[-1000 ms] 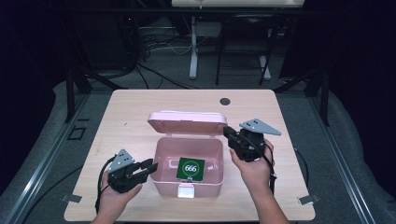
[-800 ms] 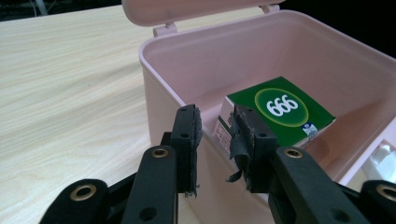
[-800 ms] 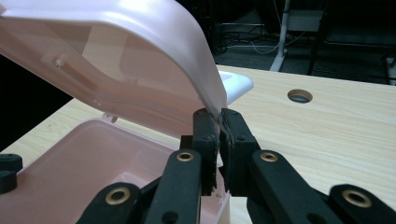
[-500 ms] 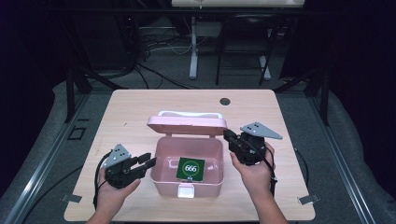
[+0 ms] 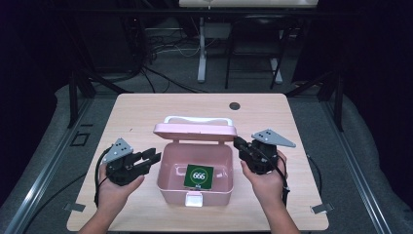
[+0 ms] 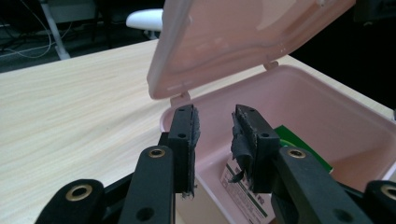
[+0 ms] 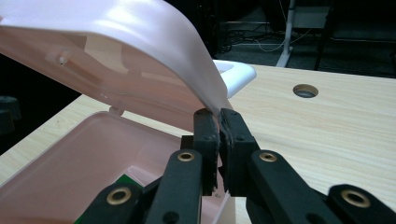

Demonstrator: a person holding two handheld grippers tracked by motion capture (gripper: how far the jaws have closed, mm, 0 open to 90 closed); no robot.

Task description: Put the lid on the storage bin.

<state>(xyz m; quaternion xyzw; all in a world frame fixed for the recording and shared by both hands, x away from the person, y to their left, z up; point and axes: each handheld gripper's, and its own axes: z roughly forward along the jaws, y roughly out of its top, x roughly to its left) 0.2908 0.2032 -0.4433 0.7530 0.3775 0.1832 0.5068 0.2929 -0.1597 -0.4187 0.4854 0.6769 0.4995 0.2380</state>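
Observation:
A pink plastic box (image 5: 195,196) stands near the table's front edge, with a green card marked 666 (image 5: 198,176) lying flat on its floor. Its hinged lid (image 5: 195,130) with a white handle (image 5: 197,119) hangs tilted over the back of the box. My right gripper (image 5: 237,143) is shut on the lid's right corner; in the right gripper view the jaws (image 7: 218,119) pinch the lid's edge (image 7: 140,42). My left gripper (image 5: 152,158) is open at the box's left rim, holding nothing. In the left gripper view it (image 6: 215,126) points over the rim (image 6: 303,107) under the lid (image 6: 243,42).
The wooden table (image 5: 146,117) has a round cable hole (image 5: 234,105) at the back. A white latch (image 5: 194,200) sits on the box's front wall. Bare tabletop lies to the left, right and behind the box. Dark floor, cables and a desk leg lie beyond.
The lid has swung forward from leaning back to tilting over the box, with the right gripper following it. The left gripper has moved up and closer to the box's left rim.

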